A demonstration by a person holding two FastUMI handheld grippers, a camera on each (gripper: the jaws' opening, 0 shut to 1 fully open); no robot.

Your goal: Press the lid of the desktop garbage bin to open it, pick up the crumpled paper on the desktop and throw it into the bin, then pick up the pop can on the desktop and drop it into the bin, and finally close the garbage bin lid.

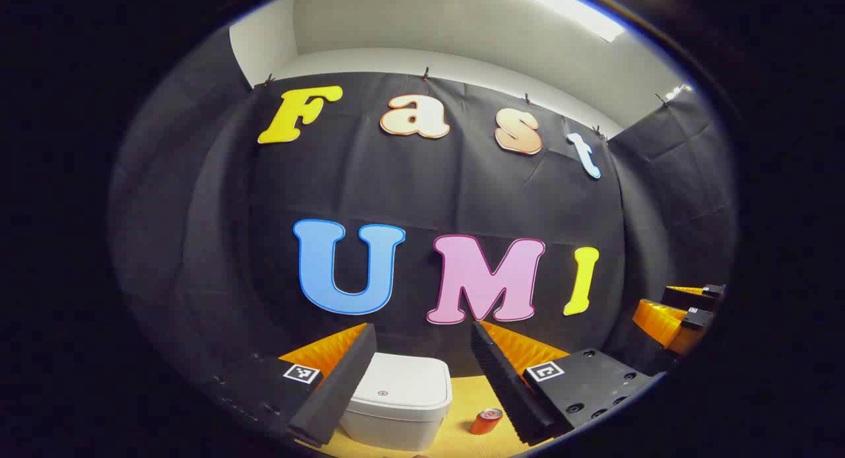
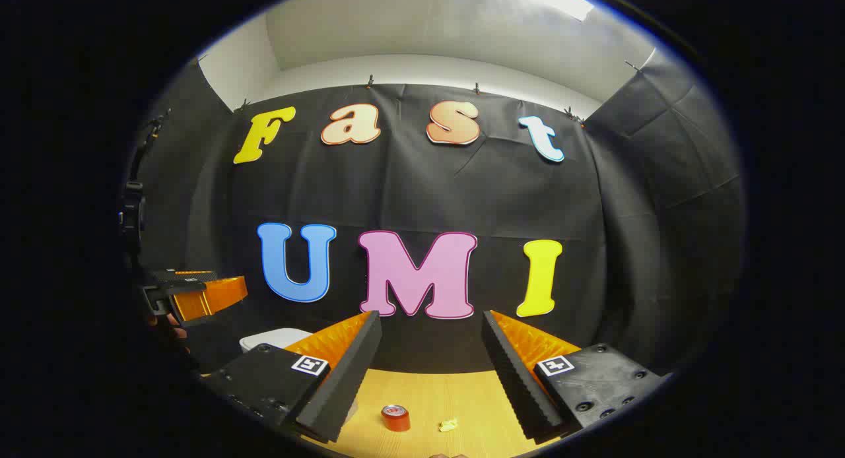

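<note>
Desk room: bare wooden desk stretching from the bin to the cloth wall at the back; open surface around the can and the paper.
Bin: white garbage bin on the desk, lid down, seen between the left gripper's fingers in the left gripper view; just a corner peeking past the finger body in the right gripper view.
Can: red pop can standing upright just right of the bin, apart from it; in the right gripper view near the front edge.
Paper: small crumpled paper lying near the can in the right gripper view, not touching it.
Left gripper: spread wide, nothing between the fingers, raised above the bin; seen also at the far left of the right gripper view.
Right gripper: spread wide, holding nothing, above the can and paper; seen at the right edge of the left gripper view.
</note>
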